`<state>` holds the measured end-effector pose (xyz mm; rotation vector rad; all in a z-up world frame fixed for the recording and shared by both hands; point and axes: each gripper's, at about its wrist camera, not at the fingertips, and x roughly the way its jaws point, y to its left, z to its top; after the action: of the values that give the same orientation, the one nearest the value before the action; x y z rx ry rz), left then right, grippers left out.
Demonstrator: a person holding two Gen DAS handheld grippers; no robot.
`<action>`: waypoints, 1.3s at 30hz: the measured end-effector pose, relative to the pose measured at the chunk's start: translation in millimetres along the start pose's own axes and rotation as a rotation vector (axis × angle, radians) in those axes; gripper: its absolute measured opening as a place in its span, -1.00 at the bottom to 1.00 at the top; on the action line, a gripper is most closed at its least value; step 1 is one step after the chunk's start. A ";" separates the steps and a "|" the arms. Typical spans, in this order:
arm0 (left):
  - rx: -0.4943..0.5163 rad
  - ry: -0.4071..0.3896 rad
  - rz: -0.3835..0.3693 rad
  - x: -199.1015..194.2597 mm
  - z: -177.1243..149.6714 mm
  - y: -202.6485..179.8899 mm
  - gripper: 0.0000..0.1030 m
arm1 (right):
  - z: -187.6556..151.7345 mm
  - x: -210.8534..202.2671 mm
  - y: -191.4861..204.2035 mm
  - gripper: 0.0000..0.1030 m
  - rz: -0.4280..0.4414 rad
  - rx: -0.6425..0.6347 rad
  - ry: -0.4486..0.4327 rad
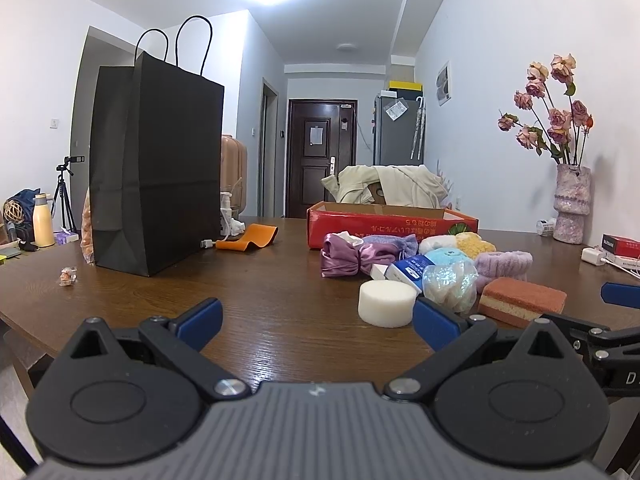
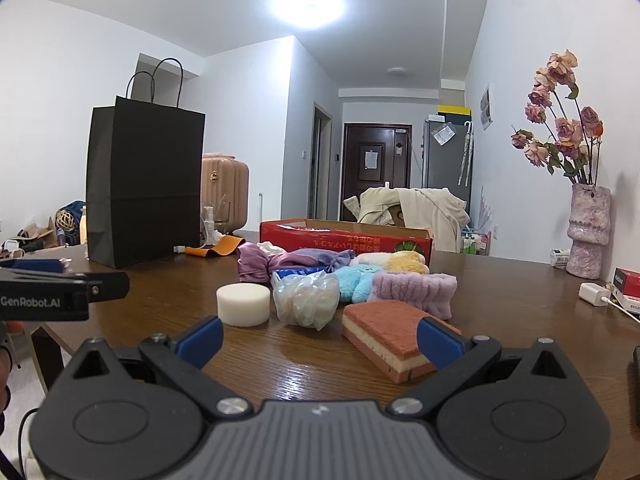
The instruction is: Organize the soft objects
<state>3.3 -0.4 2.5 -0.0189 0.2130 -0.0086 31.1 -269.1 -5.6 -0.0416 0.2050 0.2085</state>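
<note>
A pile of soft things lies on the wooden table (image 1: 248, 312): a white round sponge (image 1: 387, 303), a clear mesh puff (image 1: 450, 282), a pink layered sponge (image 1: 522, 300), a lilac headband (image 1: 505, 263), a blue plush (image 1: 444, 258), a purple satin bow (image 1: 352, 260). In the right wrist view they are the white sponge (image 2: 243, 304), the puff (image 2: 306, 298), the layered sponge (image 2: 386, 338) and the headband (image 2: 416, 286). My left gripper (image 1: 318, 322) is open and empty, short of the white sponge. My right gripper (image 2: 320, 340) is open and empty, its right finger beside the layered sponge.
A tall black paper bag (image 1: 156, 168) stands at the left. A red cardboard box (image 1: 390, 226) sits behind the pile. An orange band (image 1: 252, 238), a vase of dried roses (image 1: 570, 204), a charger (image 2: 594, 294) and a red packet (image 2: 628, 284) are also on the table.
</note>
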 end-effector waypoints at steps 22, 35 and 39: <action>0.004 -0.005 -0.004 -0.5 -0.2 -3.2 1.00 | -4.2 -0.4 -1.5 1.00 -0.009 0.003 0.006; 0.008 -0.007 -0.009 -2.6 -1.8 -3.4 1.00 | -5.6 -0.1 -2.2 1.00 -0.012 0.003 0.012; 0.006 -0.003 -0.011 -2.5 -2.4 -2.3 1.00 | -5.6 -0.5 -2.7 1.00 -0.013 0.005 0.008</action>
<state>0.4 -2.7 0.7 -0.0140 0.2096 -0.0200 30.1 -272.2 -10.8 -0.0392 0.2135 0.1947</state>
